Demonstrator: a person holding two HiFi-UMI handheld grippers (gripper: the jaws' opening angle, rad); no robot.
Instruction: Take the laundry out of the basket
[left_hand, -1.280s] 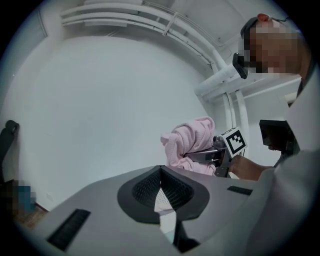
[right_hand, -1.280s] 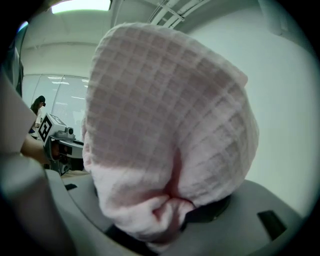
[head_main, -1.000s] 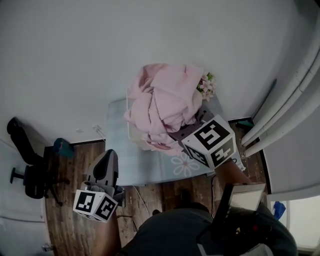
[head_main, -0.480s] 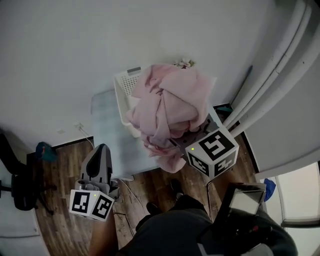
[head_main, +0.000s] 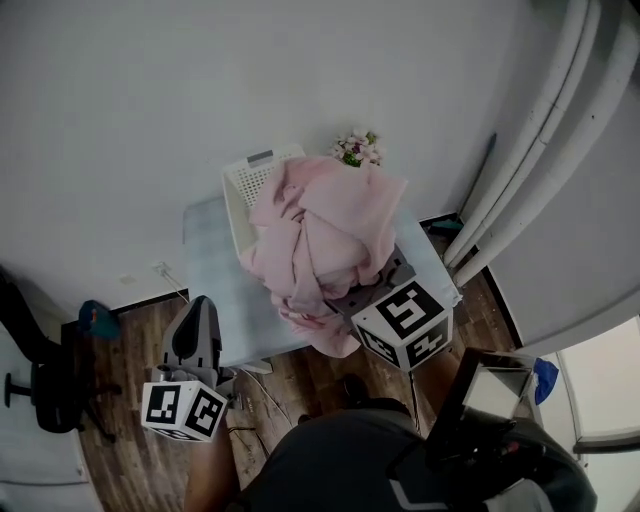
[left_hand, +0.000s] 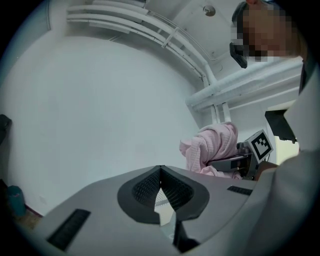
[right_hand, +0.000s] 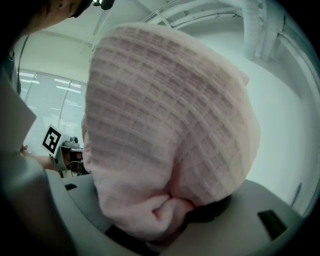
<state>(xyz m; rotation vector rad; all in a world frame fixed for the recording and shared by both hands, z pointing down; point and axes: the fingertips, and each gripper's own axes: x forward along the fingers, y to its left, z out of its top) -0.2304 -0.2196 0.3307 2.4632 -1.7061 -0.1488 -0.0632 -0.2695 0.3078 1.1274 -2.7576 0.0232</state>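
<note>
So far, the right gripper (right_hand: 169, 209) has its jaws part-way apart and clamped on a thick fold of the pink waffle-weave laundry (head_main: 325, 240), which bunches up between the pads and fills most of the right gripper view. The bundle hangs from that grip as one big mass over the near side of the white basket (head_main: 243, 180). Only the basket's far-left rim and a strip of its perforated wall show past the cloth.

The left gripper (left_hand: 160, 176) has its jaws pressed together with nothing between them. It hangs well off to the near-left of the basket, over the wooden floor (head_main: 120, 450) and not over the pale blue table (head_main: 205, 260) on which the basket stands. A small bunch of flowers (head_main: 356, 148) sits just beyond the basket's far-right corner.

As for progress, I would judge the task as mid-way. The laundry is gripped and raised, but it is not yet set down anywhere away from the basket. Its lower folds may be trailing over the basket's near rim, though the cloth hides that edge. Whether more laundry remains inside the basket cannot be told, because the bundle covers the opening. What seems left is to carry the load clear and put it down.
</note>
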